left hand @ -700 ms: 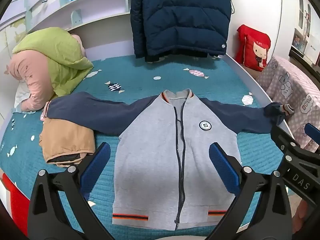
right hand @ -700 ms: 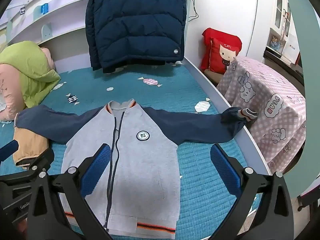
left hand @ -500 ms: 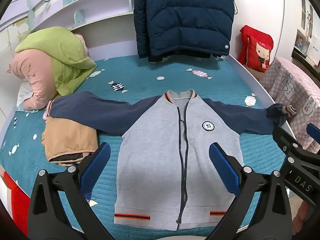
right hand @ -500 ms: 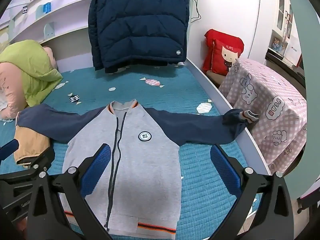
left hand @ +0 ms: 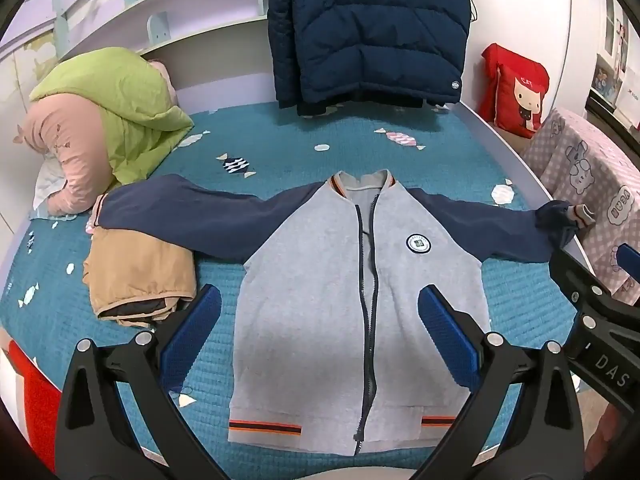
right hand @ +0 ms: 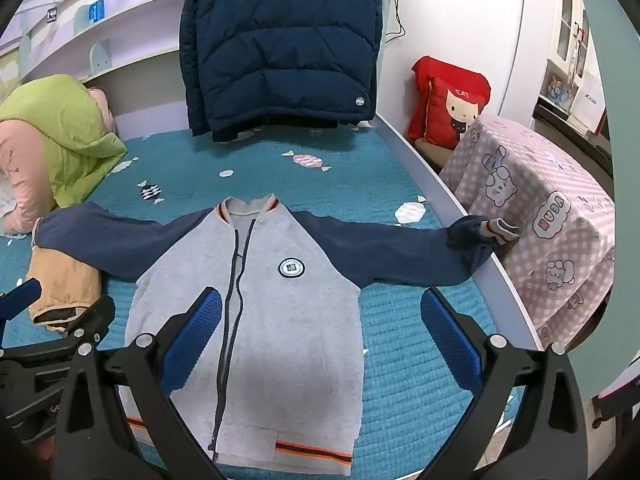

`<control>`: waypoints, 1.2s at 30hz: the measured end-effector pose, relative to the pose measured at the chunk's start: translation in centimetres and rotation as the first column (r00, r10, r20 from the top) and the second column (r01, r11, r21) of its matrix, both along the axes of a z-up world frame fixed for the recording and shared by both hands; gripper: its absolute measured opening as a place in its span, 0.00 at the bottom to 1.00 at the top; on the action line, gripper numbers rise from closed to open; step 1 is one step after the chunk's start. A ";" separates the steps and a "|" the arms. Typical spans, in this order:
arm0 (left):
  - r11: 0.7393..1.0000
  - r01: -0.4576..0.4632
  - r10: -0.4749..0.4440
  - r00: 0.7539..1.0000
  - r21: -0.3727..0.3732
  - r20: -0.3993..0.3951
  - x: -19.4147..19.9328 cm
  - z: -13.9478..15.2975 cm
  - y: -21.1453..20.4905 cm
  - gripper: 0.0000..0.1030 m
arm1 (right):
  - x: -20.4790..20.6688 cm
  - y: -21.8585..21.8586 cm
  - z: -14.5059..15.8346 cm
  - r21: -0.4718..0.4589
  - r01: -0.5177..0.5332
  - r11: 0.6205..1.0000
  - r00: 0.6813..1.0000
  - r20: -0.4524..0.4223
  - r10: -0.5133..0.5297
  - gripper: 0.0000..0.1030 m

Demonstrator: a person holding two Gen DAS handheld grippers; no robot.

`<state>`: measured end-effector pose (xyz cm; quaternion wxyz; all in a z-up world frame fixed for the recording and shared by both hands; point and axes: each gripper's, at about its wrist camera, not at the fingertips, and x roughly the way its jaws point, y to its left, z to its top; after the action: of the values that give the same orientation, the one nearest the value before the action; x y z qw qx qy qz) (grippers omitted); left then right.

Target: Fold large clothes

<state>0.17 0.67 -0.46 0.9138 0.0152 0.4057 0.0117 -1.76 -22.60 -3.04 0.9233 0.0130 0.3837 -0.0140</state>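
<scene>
We count one grey jacket [left hand: 360, 280] at centre, one navy puffer coat [left hand: 368, 28] at twelve o'clock, one tan folded garment [left hand: 136, 272] at nine, one red cushion [left hand: 516, 88] at two, two grippers.

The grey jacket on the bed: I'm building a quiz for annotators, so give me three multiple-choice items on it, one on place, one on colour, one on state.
1. Where does the end of the jacket sleeve lie on the side of the left gripper?
A. on the folded tan garment
B. on a red cushion
C. under a pillow

2. The sleeves are:
A. green
B. navy
C. pink

3. The jacket is:
A. folded in half
B. hung up
C. spread flat, zipped

Answers: 1 A, the cuff overlaps the tan pile; 2 B, both are dark blue; 3 C, sleeves out, zip closed.
</scene>
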 end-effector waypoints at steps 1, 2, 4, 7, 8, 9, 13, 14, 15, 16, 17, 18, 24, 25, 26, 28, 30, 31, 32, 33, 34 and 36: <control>1.000 0.000 0.000 1.000 0.000 0.000 -0.1 0.0 -0.1 0.96 | 0.0 0.0 0.0 0.002 0.000 1.000 1.000 -0.002 0.000 0.93; 1.000 0.000 0.000 1.000 0.000 0.000 -0.1 -0.1 -0.1 0.96 | -0.1 -0.1 -0.1 0.003 0.000 1.000 1.000 -0.004 0.000 0.93; 1.000 0.001 -0.001 1.000 0.000 -0.001 -0.1 0.0 0.0 0.96 | -0.2 0.0 -0.2 0.003 0.000 1.000 1.000 -0.005 0.000 0.93; 1.000 0.001 -0.001 1.000 0.000 -0.001 -0.2 0.0 0.0 0.96 | -0.3 0.0 -0.2 0.002 0.001 1.000 1.000 -0.005 -0.001 0.93; 1.000 0.000 0.000 1.000 0.003 -0.001 -0.2 -0.1 -0.1 0.96 | -0.2 0.0 -0.2 0.003 0.001 1.000 1.000 -0.006 -0.001 0.93; 1.000 0.001 -0.001 1.000 0.004 -0.001 -0.2 -0.1 0.0 0.96 | -0.3 -0.1 -0.3 0.004 0.001 1.000 1.000 -0.008 -0.001 0.93; 1.000 0.001 -0.001 1.000 0.004 0.001 -0.3 -0.3 0.0 0.96 | -0.4 -0.1 -0.5 0.003 -0.001 1.000 1.000 -0.010 0.001 0.93; 1.000 0.000 0.000 1.000 0.005 0.002 -0.3 -0.3 0.0 0.96 | -0.4 -0.1 -0.5 0.003 -0.002 1.000 1.000 -0.009 0.002 0.93; 1.000 0.000 0.000 1.000 0.004 0.000 -0.3 -0.2 0.1 0.96 | -0.4 -0.1 -0.5 0.003 -0.002 1.000 1.000 -0.010 0.002 0.93; 1.000 0.002 -0.002 1.000 0.004 -0.001 -0.2 -0.2 0.1 0.96 | -0.4 -0.1 -0.5 0.002 -0.001 1.000 1.000 -0.012 0.001 0.93; 1.000 0.002 -0.002 1.000 0.004 -0.001 -0.3 -0.2 0.1 0.96 | -0.4 -0.1 -0.5 0.003 -0.001 1.000 1.000 -0.011 0.001 0.93; 1.000 0.001 -0.001 1.000 0.005 -0.002 -0.3 -0.3 0.1 0.96 | -0.3 -0.1 -0.5 0.004 -0.001 1.000 1.000 -0.012 0.001 0.93; 1.000 0.000 0.000 1.000 0.007 -0.003 -0.4 -0.4 0.1 0.96 | -0.3 0.0 -0.6 0.003 -0.001 1.000 1.000 -0.011 0.001 0.93; 1.000 0.000 0.000 1.000 0.010 -0.002 -0.4 -0.4 0.1 0.96 | -0.4 0.0 -0.6 0.001 -0.001 1.000 1.000 -0.013 0.001 0.93; 1.000 -0.001 0.001 1.000 0.014 -0.003 -0.5 -0.5 0.2 0.96 | -0.4 -0.1 -0.6 0.001 0.000 1.000 1.000 -0.012 0.000 0.93; 1.000 0.000 0.001 1.000 0.015 -0.005 -0.7 -0.7 0.2 0.96 | -0.4 -0.1 -0.7 0.001 0.002 1.000 1.000 -0.014 -0.002 0.93; 1.000 -0.001 0.001 1.000 0.016 -0.008 -0.7 -0.8 0.2 0.96 | -0.4 -0.2 -1.0 0.001 0.004 1.000 1.000 -0.020 -0.004 0.93; 1.000 -0.001 0.001 1.000 0.019 -0.010 -0.8 -0.9 0.2 0.96 | -0.4 -0.2 -1.1 0.001 0.005 1.000 1.000 -0.025 -0.005 0.93; 1.000 -0.001 0.001 1.000 0.020 -0.013 -0.8 -1.0 0.2 0.96 | -0.3 -0.3 -1.2 0.002 0.007 1.000 1.000 -0.030 -0.007 0.93; 1.000 0.000 0.000 1.000 0.020 -0.016 -0.6 -0.9 0.0 0.96 | -0.3 -0.4 -1.3 0.002 0.010 1.000 0.999 -0.034 -0.010 0.93; 1.000 0.001 -0.001 1.000 0.019 -0.018 -0.6 -0.9 0.0 0.96 | -0.1 -0.4 -1.3 0.000 0.011 1.000 0.999 -0.038 -0.011 0.93; 1.000 0.004 -0.004 1.000 0.020 -0.023 -0.4 -0.8 -0.2 0.96 | 0.0 -0.4 -1.5 -0.007 0.014 1.000 0.999 -0.043 -0.015 0.93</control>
<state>-0.19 0.47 -1.27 0.9089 0.0253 0.4159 0.0139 -1.76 -23.05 -4.51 0.9146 0.0122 0.4035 -0.0224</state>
